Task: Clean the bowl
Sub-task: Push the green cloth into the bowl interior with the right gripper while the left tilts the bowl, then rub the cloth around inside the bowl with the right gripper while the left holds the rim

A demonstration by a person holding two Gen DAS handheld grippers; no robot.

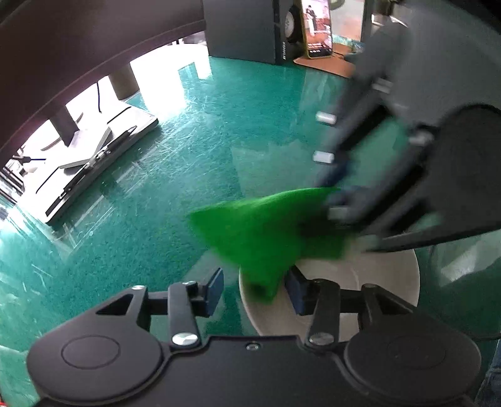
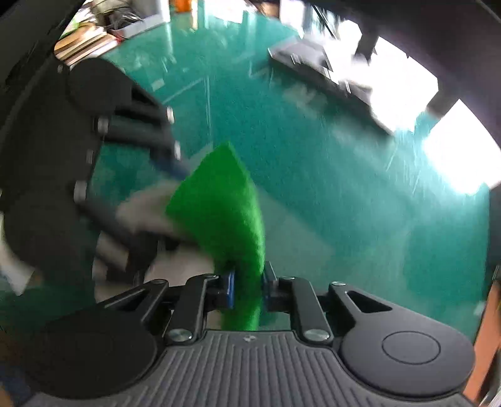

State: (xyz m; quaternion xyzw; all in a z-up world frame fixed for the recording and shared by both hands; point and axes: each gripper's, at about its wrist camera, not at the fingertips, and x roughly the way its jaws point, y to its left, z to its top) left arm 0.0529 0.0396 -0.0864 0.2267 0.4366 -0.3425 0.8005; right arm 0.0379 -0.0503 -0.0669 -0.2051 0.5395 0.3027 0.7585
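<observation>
A white bowl (image 1: pixel 369 275) sits on the green table, partly under my left gripper (image 1: pixel 255 291), which is open, one finger outside the rim and one inside it. My right gripper (image 2: pixel 247 286) is shut on a green scouring pad (image 2: pixel 222 206). In the left wrist view the right gripper (image 1: pixel 338 200) comes in from the upper right and holds the pad (image 1: pixel 266 231) over the bowl's far rim. In the right wrist view the bowl (image 2: pixel 147 213) is a blurred pale shape left of the pad, with the left gripper's body (image 2: pixel 62 156) beside it.
A closed laptop on a stand (image 1: pixel 94 162) lies at the left of the green table (image 1: pixel 156 234). A dark speaker box (image 1: pixel 244 28) and a phone (image 1: pixel 316 28) stand at the back. Books (image 2: pixel 84 40) lie at the far edge.
</observation>
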